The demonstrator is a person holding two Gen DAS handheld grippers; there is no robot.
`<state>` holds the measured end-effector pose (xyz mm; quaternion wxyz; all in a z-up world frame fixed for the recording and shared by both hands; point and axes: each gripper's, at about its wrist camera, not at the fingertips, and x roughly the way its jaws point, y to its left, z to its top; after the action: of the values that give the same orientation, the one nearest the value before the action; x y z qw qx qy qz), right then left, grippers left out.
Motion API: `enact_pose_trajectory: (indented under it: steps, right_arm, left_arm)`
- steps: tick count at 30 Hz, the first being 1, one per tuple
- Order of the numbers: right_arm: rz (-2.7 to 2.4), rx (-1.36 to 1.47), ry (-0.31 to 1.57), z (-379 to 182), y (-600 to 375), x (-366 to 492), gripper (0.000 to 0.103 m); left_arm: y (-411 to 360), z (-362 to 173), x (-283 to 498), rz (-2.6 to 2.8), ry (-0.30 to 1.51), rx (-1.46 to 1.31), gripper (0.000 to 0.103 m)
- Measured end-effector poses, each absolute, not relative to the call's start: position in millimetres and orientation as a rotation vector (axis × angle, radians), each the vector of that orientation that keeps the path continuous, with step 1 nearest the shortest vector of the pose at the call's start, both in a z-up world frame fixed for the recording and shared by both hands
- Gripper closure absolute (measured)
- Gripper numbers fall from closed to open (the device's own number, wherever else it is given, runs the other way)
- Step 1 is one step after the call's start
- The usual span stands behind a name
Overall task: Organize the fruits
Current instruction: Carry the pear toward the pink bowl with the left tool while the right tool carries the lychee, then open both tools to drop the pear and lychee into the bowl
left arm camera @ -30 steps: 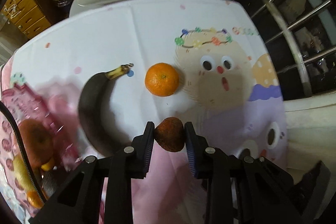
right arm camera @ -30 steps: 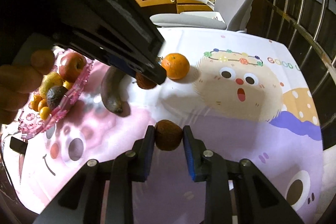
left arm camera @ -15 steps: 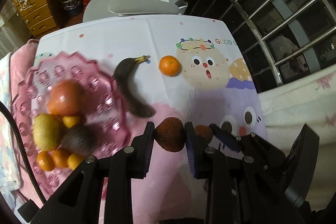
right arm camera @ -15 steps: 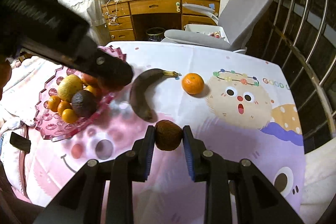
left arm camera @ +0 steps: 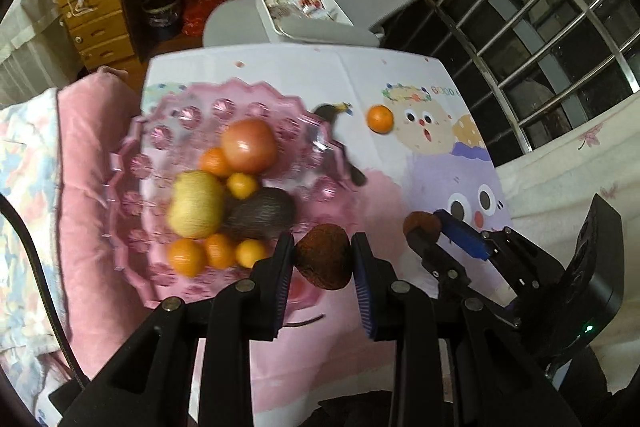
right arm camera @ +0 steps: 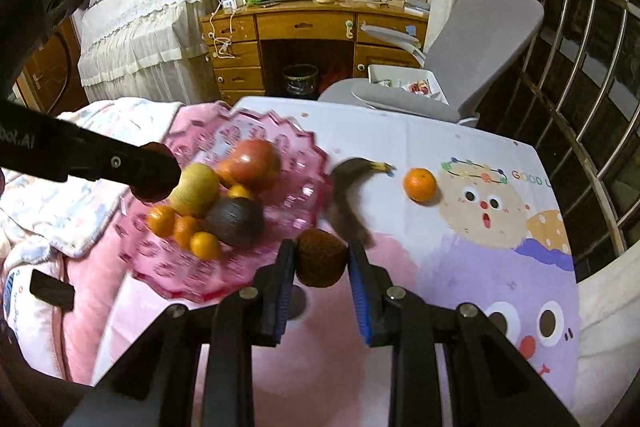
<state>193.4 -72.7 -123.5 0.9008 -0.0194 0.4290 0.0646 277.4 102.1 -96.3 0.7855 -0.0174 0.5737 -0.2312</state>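
Note:
My left gripper (left arm camera: 322,261) is shut on a small brown fruit (left arm camera: 324,257) and holds it over the near rim of the pink glass fruit plate (left arm camera: 132,163). The plate holds an apple (left arm camera: 249,145), a pear (left arm camera: 195,203), an avocado (left arm camera: 260,213) and several small oranges. My right gripper (right arm camera: 321,261) is shut on another brown fruit (right arm camera: 320,257) above the cloth, beside the plate's right edge (right arm camera: 304,207). A dark banana (right arm camera: 346,203) and an orange (right arm camera: 419,183) lie on the cartoon cloth. The left gripper also shows in the right wrist view (right arm camera: 154,181).
A grey office chair (right arm camera: 472,67) with a white tray (right arm camera: 404,85) on its seat stands behind the table. A wooden desk (right arm camera: 312,43) is farther back. Metal window bars (right arm camera: 580,75) run along the right. A pink cushion (left arm camera: 84,187) lies under the plate's left side.
Both grippers have lifted and drawn back and to the left with their brown fruits. The plate has come to the middle of both views; the banana and orange look farther away.

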Motion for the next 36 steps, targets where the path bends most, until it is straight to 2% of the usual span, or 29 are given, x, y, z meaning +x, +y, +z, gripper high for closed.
enact_pose_trajectory:
  steps: [11,20,21,23,25,29,33,36]
  right_arm:
    - [0.151,0.028,0.942,-113.2,-8.7,204.5,0.076]
    - [0.183,0.077,0.989,-113.4,19.9,213.9,0.076]
    - [0.183,0.086,0.995,-114.3,21.4,215.4,0.076]
    - [0.177,0.097,1.009,-116.5,21.7,218.1,0.075]
    - [0.168,0.109,1.022,-119.1,19.7,219.4,0.074]
    - [0.17,0.14,1.02,-118.0,10.4,218.9,0.063]
    - [0.187,0.156,1.0,-114.3,-2.7,214.0,0.056]
    - [0.21,0.167,0.986,-113.1,-18.8,208.4,0.053]
  left_arm:
    - [181.8,-98.9,285.7,-0.454,1.167,-0.064,0.076]
    - [207.0,-105.2,286.8,-0.433,1.142,-0.083,0.074]
    - [207.6,-105.6,287.0,-0.431,1.143,-0.086,0.072]
    - [210.0,-106.4,286.4,-0.421,1.143,-0.096,0.057]
    - [210.0,-105.9,284.2,-0.409,1.141,-0.101,0.049]
    - [208.8,-104.0,278.2,-0.37,1.139,-0.102,0.04]
    - [200.7,-101.0,265.3,-0.319,1.138,-0.091,0.033]
    - [188.5,-97.0,250.2,-0.278,1.134,-0.085,0.024]
